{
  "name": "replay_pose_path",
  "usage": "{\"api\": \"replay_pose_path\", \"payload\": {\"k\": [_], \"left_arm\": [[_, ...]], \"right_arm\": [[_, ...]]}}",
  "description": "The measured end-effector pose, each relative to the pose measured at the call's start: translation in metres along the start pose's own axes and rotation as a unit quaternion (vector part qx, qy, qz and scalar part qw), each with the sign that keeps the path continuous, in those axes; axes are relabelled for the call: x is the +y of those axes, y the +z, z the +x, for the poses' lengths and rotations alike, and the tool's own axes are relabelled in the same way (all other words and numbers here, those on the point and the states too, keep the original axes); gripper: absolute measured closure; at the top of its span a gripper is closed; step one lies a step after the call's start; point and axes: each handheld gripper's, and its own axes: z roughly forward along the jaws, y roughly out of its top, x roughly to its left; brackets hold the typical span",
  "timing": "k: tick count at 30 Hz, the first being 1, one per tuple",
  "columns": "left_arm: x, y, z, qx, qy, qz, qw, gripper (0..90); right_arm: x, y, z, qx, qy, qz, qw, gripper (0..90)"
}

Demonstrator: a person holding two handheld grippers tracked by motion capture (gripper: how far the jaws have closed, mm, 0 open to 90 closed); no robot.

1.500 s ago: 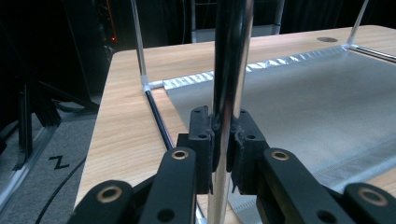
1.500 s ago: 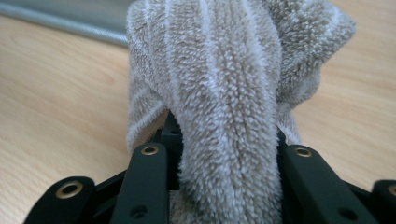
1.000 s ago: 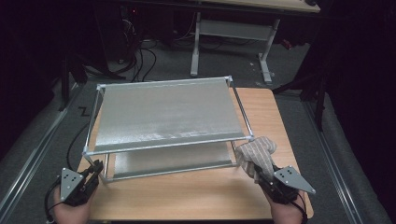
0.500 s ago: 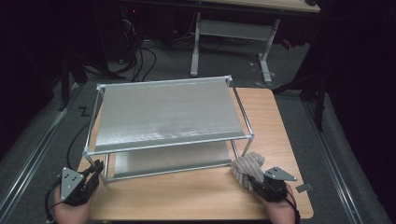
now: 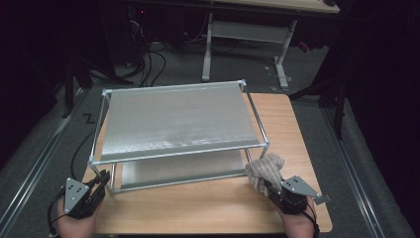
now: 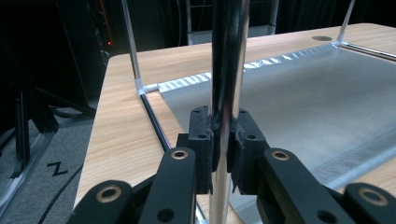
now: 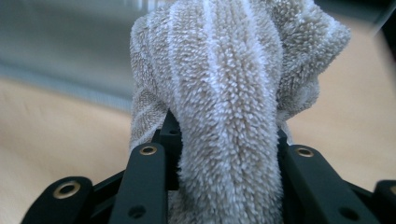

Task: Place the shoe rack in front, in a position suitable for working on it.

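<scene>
A two-tier metal rack (image 5: 176, 124) with silvery mesh shelves stands on the wooden table (image 5: 208, 206). My left gripper (image 5: 102, 179) is at the rack's near left corner, shut on the upright chrome leg (image 6: 225, 70), which runs between its pads (image 6: 201, 140). At the near right corner my right gripper (image 5: 270, 187) is shut on a bunched beige striped towel (image 5: 263, 167). The towel (image 7: 224, 84) bulges up out of the jaws and sits by the rack's near right leg, low over the tabletop. The lower shelf (image 6: 303, 93) stretches away behind the held leg.
The table's near and right edges lie close to both hands. Dark floor with cables (image 5: 148, 54) and a white desk frame (image 5: 242, 34) lie beyond the table. A metal rail (image 5: 29, 163) runs along the floor at the left.
My right gripper has sunk and drawn toward me and left with the towel, from beside the upper shelf's corner down to near the tabletop. The left gripper has stayed on the leg.
</scene>
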Motion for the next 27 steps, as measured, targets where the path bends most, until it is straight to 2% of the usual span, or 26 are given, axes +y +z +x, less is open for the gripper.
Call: {"api": "replay_pose_path", "payload": {"k": [3,4,6,8,10,13,16,19,22,23,26,27], "left_arm": [[0.000,0.000,0.000,-0.001,0.000,0.000,1.0000,80.2],[0.000,0.000,0.000,-0.001,0.000,0.000,1.0000,80.3],[0.000,0.001,-0.001,-0.002,0.001,0.001,1.0000,80.3],[0.001,0.001,-0.001,-0.003,0.002,0.001,1.0000,80.2],[0.000,0.001,-0.001,-0.004,0.001,0.001,1.0000,80.3],[0.001,0.001,-0.001,-0.003,0.003,0.002,1.0000,80.2],[0.001,0.001,-0.001,-0.004,0.003,0.001,1.0000,80.2],[0.001,0.001,-0.001,-0.004,0.003,0.001,1.0000,80.2],[0.001,0.001,-0.001,-0.005,0.002,0.001,1.0000,80.2],[0.001,0.001,-0.001,-0.005,0.002,0.001,1.0000,80.3],[0.000,0.001,-0.001,-0.006,0.002,0.001,1.0000,80.2],[0.000,0.001,-0.001,-0.006,0.002,0.000,1.0000,80.3]], "right_arm": [[0.018,-0.015,0.003,-0.018,-0.015,-0.049,0.9985,64.1],[0.022,-0.017,0.004,-0.023,-0.022,-0.057,0.9979,64.1],[0.022,-0.014,0.002,-0.024,-0.023,-0.050,0.9982,64.2],[0.014,-0.005,0.000,-0.016,-0.012,-0.031,0.9993,64.3],[0.003,0.003,-0.002,-0.012,-0.017,-0.006,0.9998,64.3],[-0.011,0.016,-0.004,-0.004,-0.009,0.027,0.9996,64.3],[-0.026,0.031,-0.008,0.011,-0.002,0.073,0.9973,64.3],[-0.037,0.044,-0.013,0.030,0.010,0.111,0.9934,64.3],[-0.044,0.049,-0.018,0.046,0.031,0.119,0.9913,64.4],[-0.043,0.048,-0.018,0.046,0.029,0.120,0.9912,64.3],[-0.044,0.043,-0.021,0.039,0.026,0.121,0.9916,64.4],[-0.043,0.040,-0.024,0.029,0.028,0.120,0.9920,64.4]]}}
